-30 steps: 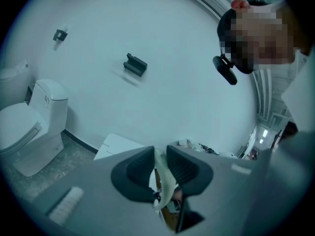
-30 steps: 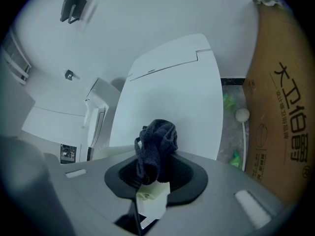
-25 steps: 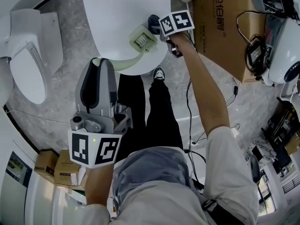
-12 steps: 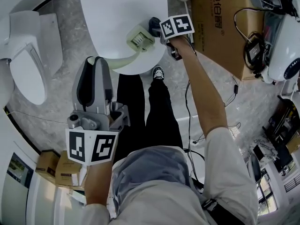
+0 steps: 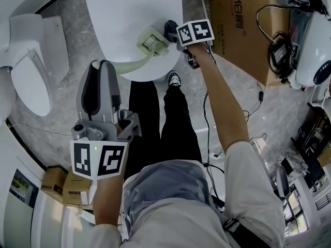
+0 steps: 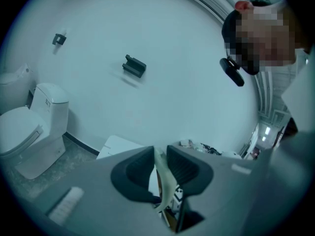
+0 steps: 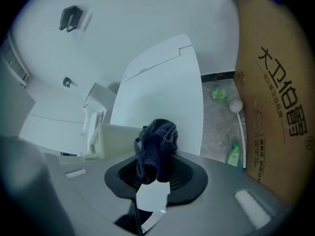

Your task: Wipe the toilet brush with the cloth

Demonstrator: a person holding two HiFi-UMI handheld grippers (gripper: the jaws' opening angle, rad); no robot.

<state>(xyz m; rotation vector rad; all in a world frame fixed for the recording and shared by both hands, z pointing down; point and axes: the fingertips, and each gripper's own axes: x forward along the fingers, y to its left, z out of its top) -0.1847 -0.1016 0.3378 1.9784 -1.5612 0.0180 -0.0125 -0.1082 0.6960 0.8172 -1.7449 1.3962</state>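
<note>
The pale green toilet brush runs from its curved handle [image 5: 132,64] up to its ribbed head [image 5: 151,40], which hovers over the white table [image 5: 124,9]. My left gripper [image 5: 100,67] is shut on the end of the handle, seen as a thin pale strip [image 6: 162,176] between its pads. My right gripper [image 5: 170,31] is shut on a dark blue cloth [image 7: 156,144], bunched above its jaws. The cloth [image 5: 168,26] sits right beside the brush head [image 7: 115,140], on its right; whether they touch is unclear.
A white toilet [image 5: 28,66] stands to the left on the grey stone floor. A large cardboard box [image 5: 243,19] stands to the right, with a green bottle [image 7: 235,154] and a white-tipped stick [image 7: 236,107] at its foot. Cables and equipment [image 5: 289,50] crowd the far right.
Both grippers and the brush have drifted slightly left and away in the head view. Both grips are unchanged, and the cloth stays by the brush head.
</note>
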